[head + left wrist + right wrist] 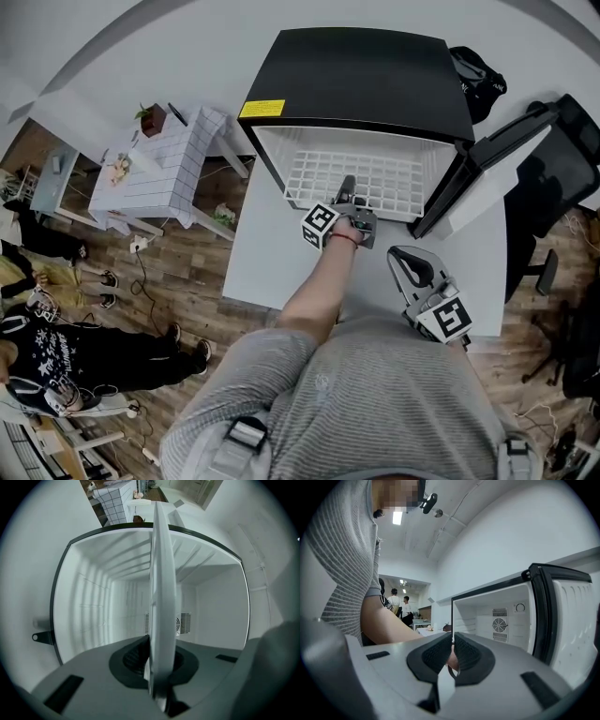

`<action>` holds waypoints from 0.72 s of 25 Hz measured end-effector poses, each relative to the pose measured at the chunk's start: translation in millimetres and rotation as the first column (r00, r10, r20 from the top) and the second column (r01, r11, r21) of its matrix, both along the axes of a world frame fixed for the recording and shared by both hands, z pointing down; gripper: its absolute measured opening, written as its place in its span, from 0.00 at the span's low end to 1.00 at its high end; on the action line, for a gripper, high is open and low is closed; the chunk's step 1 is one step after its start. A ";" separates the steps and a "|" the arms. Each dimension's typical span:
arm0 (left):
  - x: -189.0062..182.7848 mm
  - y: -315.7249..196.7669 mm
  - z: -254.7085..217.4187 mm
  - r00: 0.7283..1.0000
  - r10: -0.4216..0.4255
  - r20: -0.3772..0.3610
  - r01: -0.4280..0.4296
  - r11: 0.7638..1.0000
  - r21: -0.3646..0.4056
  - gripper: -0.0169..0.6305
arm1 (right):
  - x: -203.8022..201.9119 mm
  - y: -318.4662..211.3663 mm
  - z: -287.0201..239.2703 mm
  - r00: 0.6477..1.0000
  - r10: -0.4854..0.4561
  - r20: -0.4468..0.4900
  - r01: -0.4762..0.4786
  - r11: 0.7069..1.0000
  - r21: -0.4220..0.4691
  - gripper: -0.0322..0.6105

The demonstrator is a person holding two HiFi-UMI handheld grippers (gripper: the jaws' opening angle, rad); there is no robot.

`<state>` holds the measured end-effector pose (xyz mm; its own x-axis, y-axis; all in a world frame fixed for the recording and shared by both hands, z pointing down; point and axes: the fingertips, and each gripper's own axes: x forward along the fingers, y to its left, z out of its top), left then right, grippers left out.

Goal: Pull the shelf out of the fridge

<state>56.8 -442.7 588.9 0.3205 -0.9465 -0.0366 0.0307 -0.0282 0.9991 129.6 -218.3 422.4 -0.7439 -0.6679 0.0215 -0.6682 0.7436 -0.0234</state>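
**Shelf partly out, held by its front rim**

My left claw [348, 190] is clamped mid-rim on the white grid shelf [389, 178], which juts from the open fridge [366, 84]. The shelf looks light, stiff and probably slick, so I'd pull it straight. My right claw [405, 260] is closed and empty.

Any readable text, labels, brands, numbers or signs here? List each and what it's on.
No text reads clearly.
Yellow label on the fridge top: print too small to read.
Black T-shirt on a bystander: white print, too blurred to read.
Cube on the left tool and cube on the right tool: square markers, no letters.
Dial in the fridge: no legible figures.
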 end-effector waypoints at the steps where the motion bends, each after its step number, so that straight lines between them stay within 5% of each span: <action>1: -0.2 1.8 -0.2 1.000 0.000 0.001 0.000 1.000 0.002 0.08 | 0.1 0.2 -0.3 1.000 0.000 0.000 0.000 1.000 0.001 0.07; 18: -3.2 18.7 0.0 1.000 0.011 -0.003 -0.011 1.000 0.001 0.08 | -6.1 13.3 -0.9 1.000 0.007 -0.006 -0.007 1.000 0.008 0.07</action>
<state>53.6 -424.0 588.9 0.3306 -0.9430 -0.0387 0.0344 -0.0289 0.9990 123.4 -205.0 421.4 -0.7391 -0.6733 0.0209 -0.6736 0.7390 -0.0132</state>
